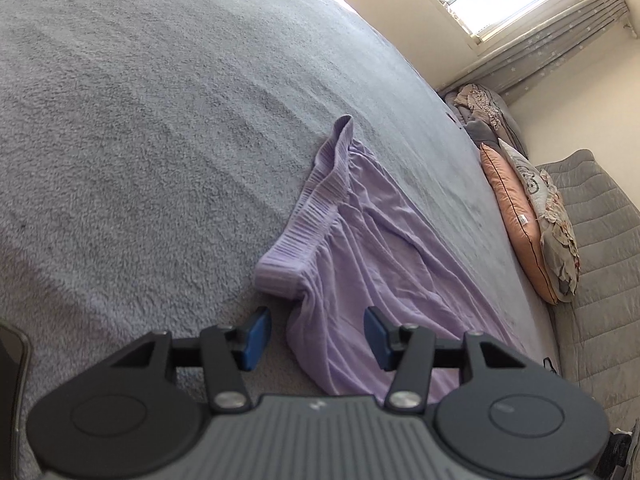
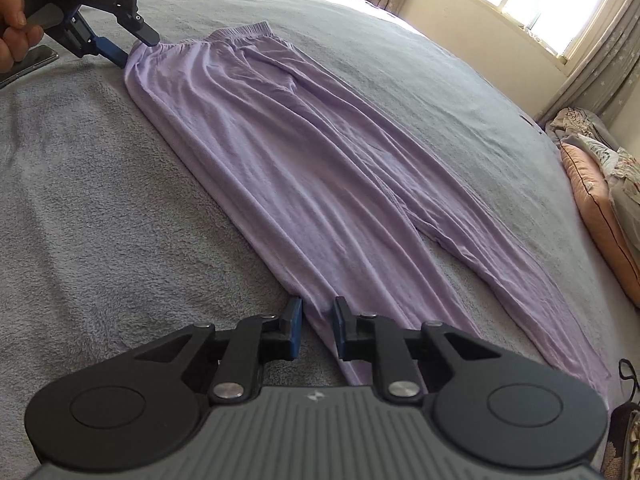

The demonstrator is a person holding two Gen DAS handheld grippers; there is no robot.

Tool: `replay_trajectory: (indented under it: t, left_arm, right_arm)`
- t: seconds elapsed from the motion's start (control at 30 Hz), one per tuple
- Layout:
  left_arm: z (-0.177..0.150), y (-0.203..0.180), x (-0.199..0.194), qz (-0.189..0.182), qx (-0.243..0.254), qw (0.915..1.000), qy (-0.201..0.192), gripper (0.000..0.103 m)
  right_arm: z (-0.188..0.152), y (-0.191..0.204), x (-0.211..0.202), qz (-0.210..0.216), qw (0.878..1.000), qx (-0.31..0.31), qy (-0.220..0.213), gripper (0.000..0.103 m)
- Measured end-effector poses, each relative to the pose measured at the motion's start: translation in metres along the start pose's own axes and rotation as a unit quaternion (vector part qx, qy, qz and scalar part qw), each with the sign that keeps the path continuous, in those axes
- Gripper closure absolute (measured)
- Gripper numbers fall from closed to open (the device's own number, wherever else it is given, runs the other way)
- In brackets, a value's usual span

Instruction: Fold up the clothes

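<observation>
Right fingers (image 2: pixel 295 330) nearest, narrow gap, straddling the near edge of the pants (image 2: pixel 280 152) low on the leg, not visibly pinching. Left fingers (image 1: pixel 256 336) released, wide apart around the waistband (image 1: pixel 304 208) corner. Pants lie flat, lengthwise, on the bed (image 2: pixel 100 200). Risks: thin fabric slips out, or only the top layer gets caught, so the fold sags; the pads may snag the fleecy bed cover; the far leg splays out, so the fold may go crooked. Room: bed bare beyond the pants, plenty of space. Phone (image 2: pixel 28 66) just beside the left hand (image 2: pixel 12 20). Pillows (image 2: pixel 592 208) at the bed's far edge, well apart.
</observation>
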State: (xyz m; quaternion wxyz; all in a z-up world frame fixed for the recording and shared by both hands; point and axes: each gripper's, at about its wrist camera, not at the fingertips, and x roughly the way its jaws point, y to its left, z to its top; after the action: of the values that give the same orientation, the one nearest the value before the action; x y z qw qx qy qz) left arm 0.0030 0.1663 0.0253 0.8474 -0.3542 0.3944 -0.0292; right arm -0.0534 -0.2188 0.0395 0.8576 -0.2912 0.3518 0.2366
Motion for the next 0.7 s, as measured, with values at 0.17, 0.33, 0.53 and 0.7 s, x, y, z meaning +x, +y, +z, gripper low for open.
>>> replay_trajectory:
  t: [0.17,0.33,0.53,0.7]
  left_arm:
    - [0.001,0.002,-0.008,-0.017,-0.012,0.9998,-0.001,0.094]
    - [0.005,0.005,-0.023,-0.028,-0.016,0.9993,-0.020,0.101]
    - [0.004,0.008,-0.036,-0.025,-0.012,0.9993,-0.027,0.102]
    - [0.000,0.010,-0.040,-0.015,0.009,0.9998,-0.006,0.102]
  right_arm:
    - [0.000,-0.010,-0.022,0.019,0.999,0.016,-0.024,0.101]
    - [-0.005,-0.020,-0.037,0.059,0.997,0.034,-0.042,0.101]
    - [-0.007,-0.013,-0.040,0.103,0.994,0.021,-0.039,0.101]
    - [-0.015,-0.005,-0.036,0.119,0.993,-0.010,-0.011,0.101]
